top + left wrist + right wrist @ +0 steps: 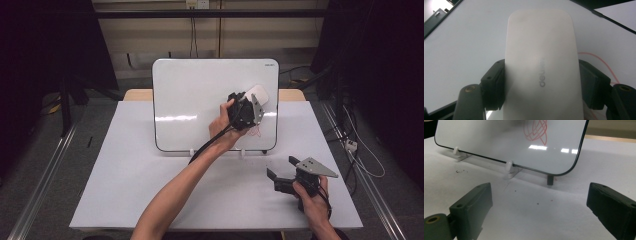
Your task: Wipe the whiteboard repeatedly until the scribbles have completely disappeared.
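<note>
A white board (190, 100) stands upright at the back of the table. My left gripper (251, 101) is up against its right half, shut on a white eraser (257, 94). In the left gripper view the eraser (541, 62) sits flat between both pads (495, 82), its face toward the board (461, 50). A red scribble (256, 132) lies on the board just below the eraser, and a red line (599, 60) runs to the eraser's right. My right gripper (280, 170) rests low at the front right, open and empty. Its view looks at the scribble (536, 130).
The board rests on small white clip feet (510, 168) and a dark peg (550, 180). A white sheet (150, 175) covers the table. A few dark specks (461, 171) lie near the board's foot. Cables (360, 150) trail on the floor to the right.
</note>
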Demonstrator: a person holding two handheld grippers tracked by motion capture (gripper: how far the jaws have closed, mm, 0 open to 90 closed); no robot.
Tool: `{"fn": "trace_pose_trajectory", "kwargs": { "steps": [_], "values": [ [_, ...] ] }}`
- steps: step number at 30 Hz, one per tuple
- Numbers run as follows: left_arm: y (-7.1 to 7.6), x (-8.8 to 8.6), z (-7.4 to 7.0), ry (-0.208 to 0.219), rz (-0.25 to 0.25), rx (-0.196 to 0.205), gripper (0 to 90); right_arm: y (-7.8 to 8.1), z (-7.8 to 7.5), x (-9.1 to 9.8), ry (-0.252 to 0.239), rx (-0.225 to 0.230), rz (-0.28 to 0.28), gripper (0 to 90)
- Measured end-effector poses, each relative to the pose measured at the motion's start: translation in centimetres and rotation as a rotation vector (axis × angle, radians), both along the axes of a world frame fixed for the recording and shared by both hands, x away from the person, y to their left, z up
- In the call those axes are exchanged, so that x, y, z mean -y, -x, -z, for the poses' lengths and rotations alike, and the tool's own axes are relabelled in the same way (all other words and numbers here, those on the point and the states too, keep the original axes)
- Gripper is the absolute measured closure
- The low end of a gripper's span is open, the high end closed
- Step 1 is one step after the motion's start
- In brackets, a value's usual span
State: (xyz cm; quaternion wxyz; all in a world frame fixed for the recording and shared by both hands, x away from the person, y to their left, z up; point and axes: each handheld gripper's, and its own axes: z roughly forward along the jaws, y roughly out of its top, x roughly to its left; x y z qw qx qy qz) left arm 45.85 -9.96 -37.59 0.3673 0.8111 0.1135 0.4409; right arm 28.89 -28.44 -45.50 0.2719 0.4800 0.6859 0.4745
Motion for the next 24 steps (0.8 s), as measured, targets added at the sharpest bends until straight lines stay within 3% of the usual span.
{"fn": "trace_pose_trajectory", "kwargs": {
  "steps": [20,24],
  "values": [
    [2.7,-0.4,3.0,-0.023,0.040,-0.015,31.1,0.0,0.0,-0.3,0.006,-0.001,-0.003,6.7],
    [2.4,-0.5,2.8,-0.017,0.045,-0.027,31.0,0.0,0.0,-0.3,0.003,-0.003,-0.001,6.7]
  ]
}}
